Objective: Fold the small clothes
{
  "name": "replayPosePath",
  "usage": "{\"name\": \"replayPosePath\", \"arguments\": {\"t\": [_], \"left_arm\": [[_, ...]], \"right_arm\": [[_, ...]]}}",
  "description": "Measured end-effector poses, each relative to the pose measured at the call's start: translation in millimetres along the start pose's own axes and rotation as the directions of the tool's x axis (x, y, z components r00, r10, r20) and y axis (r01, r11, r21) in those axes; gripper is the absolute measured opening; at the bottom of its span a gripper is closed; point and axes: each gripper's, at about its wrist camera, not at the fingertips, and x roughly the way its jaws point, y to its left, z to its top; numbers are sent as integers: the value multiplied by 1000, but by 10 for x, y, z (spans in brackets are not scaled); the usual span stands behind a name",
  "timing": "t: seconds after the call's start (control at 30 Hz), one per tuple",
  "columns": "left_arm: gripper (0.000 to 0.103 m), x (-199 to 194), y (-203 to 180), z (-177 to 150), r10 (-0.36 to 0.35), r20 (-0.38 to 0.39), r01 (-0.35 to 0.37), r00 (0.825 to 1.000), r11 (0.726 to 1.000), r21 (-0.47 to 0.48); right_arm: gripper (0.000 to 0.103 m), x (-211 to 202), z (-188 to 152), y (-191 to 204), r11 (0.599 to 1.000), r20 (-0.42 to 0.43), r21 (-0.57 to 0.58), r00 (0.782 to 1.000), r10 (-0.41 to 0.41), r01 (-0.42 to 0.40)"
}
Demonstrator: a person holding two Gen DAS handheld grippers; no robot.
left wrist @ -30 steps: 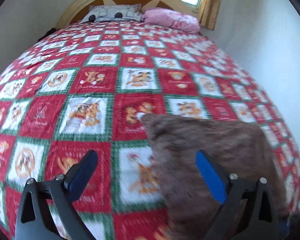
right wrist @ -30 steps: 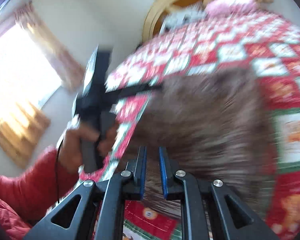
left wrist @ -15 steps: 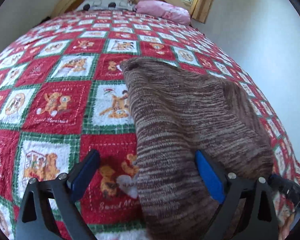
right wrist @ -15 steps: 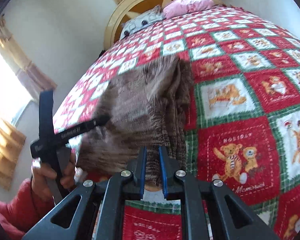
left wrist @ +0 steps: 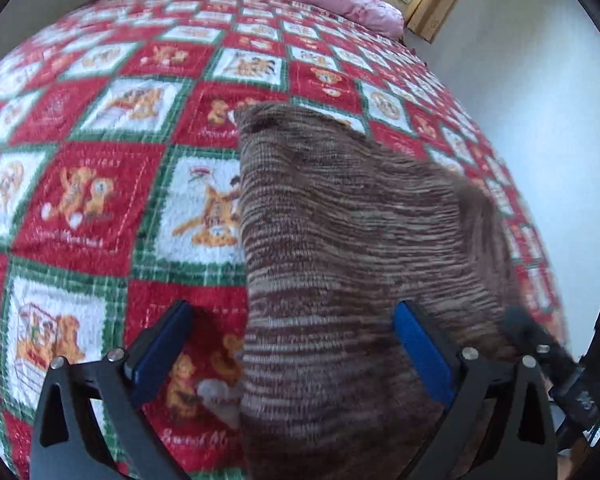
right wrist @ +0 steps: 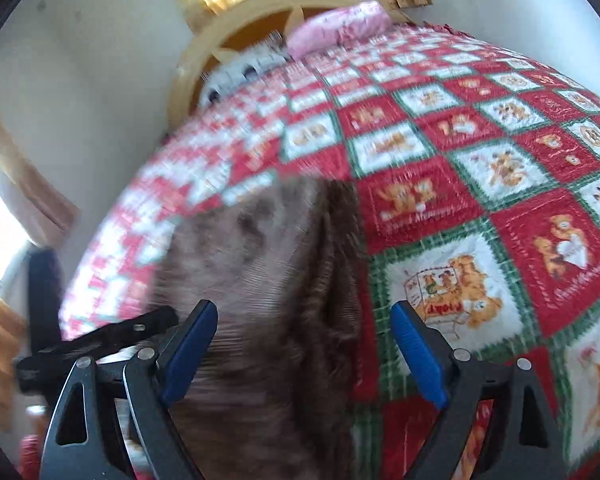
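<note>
Red, white and green patchwork bedding [left wrist: 100, 184] with teddy-bear squares covers the bed, a pink pillow [left wrist: 352, 8] lying at its head. On it lies a brown striped knit garment [left wrist: 340, 240], probably a sweater, though blur hides its shape. The left gripper [left wrist: 296, 356] stands wide above the garment's near end. The right gripper [right wrist: 304, 348] is also spread wide over the knit, gripping nothing.

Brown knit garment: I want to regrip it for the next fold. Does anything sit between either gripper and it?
Nothing visible does. The brown knit garment lies on the quilt, directly under the open left gripper and open right gripper.
</note>
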Motion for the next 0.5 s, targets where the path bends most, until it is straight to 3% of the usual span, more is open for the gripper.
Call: {"name": "replayPosePath", "arguments": {"t": [0.13, 0.17, 0.2, 0.23, 0.33, 0.5], "left_arm": [[102, 47, -141, -51, 42, 27, -45, 999, 995, 94], [103, 57, -134, -50, 37, 32, -40, 999, 996, 84], [103, 66, -120, -42, 35, 32, -37, 999, 996, 75], [103, 69, -125, -46, 38, 37, -41, 999, 996, 77], [102, 92, -149, -21, 40, 51, -44, 998, 995, 94], [88, 64, -190, -35, 17, 70, -26, 997, 992, 120]], "right_arm": [[86, 109, -155, 46, 996, 30, -78, 998, -46, 48], [76, 100, -152, 49, 996, 32, -83, 999, -34, 37], [55, 94, -155, 36, 996, 28, -84, 1000, 7, -5], [51, 111, -156, 31, 996, 19, -84, 999, 30, -28], [47, 104, -180, 46, 995, 17, -89, 999, 43, -41], [48, 129, -181, 18, 996, 13, -64, 998, 61, -61]]}}
